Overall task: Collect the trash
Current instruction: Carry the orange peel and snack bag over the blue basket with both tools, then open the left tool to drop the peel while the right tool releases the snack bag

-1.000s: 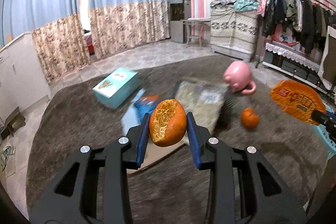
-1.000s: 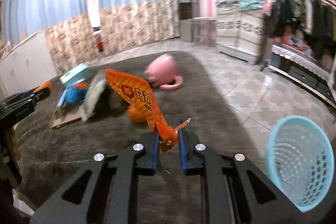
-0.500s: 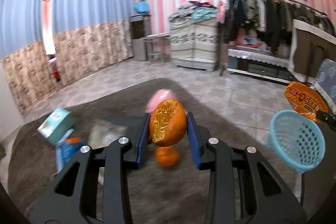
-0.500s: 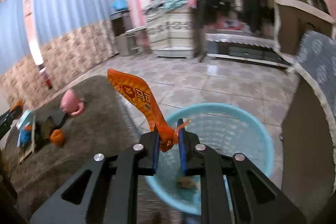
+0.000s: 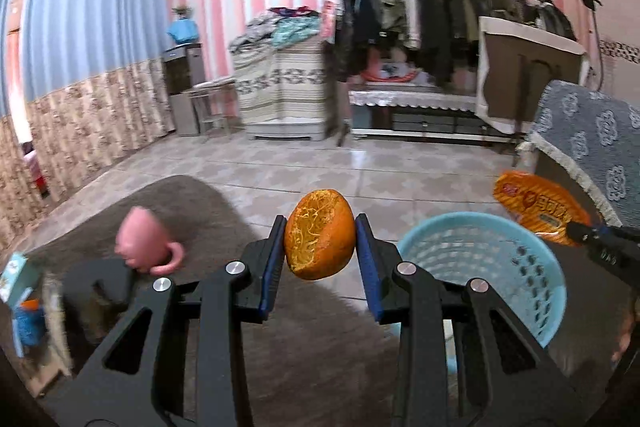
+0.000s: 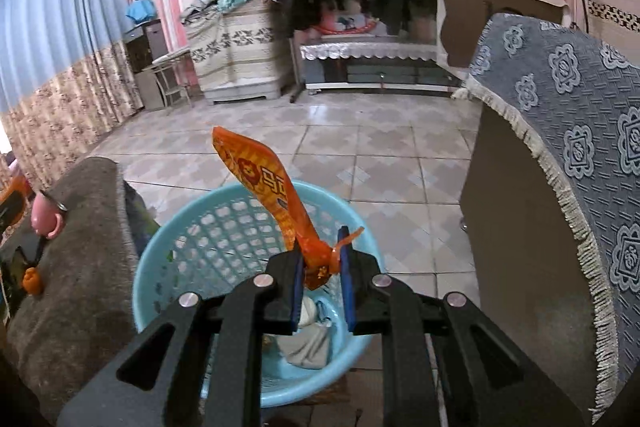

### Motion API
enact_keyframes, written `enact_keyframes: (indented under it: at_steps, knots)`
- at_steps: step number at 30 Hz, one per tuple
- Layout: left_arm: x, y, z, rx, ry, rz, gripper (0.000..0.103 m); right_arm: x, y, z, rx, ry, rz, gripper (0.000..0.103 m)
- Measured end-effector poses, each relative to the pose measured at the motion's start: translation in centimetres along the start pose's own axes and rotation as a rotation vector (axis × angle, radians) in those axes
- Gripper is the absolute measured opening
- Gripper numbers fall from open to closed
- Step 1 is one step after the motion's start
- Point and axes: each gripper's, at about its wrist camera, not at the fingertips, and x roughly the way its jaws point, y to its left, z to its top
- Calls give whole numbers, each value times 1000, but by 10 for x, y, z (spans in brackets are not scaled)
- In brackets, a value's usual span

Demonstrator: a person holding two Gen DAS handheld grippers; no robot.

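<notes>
I hold the orange wrapper (image 6: 264, 187) pinched in my right gripper (image 6: 322, 273) over the blue basket (image 6: 192, 227) (some trash already inside); my left gripper (image 5: 320, 255), beside the basket, clamps an orange peel (image 5: 320, 239); neither dropped yet.

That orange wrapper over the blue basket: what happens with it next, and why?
Probably the right gripper opens and lets the wrapper drop. It hangs right above the basket, which already holds some trash, so nothing more needs lining up. The left gripper, holding the peel, sits beside the basket and would likely follow.
</notes>
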Motion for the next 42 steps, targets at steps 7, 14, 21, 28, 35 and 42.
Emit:
enact_keyframes:
  at_steps: [7,14,21,28,35,42]
  knots:
    - [39,-53,-3,52,33,-92,34,11,-7,-7,16,40,1,16]
    - [81,-83,-13,75,100,-165,36,18,-6,-14,24,75,-9,16]
    - [94,-90,-17,104,132,-199,70,25,-2,-15,17,105,-5,16]
    - [78,-68,-4,98,58,-118,89,30,9,-16,-12,125,-12,16]
    - [56,-22,0,40,35,-40,93,39,36,-15,-72,134,-15,17]
    - [34,14,-7,5,35,25,96,34,63,-15,-125,91,-3,63]
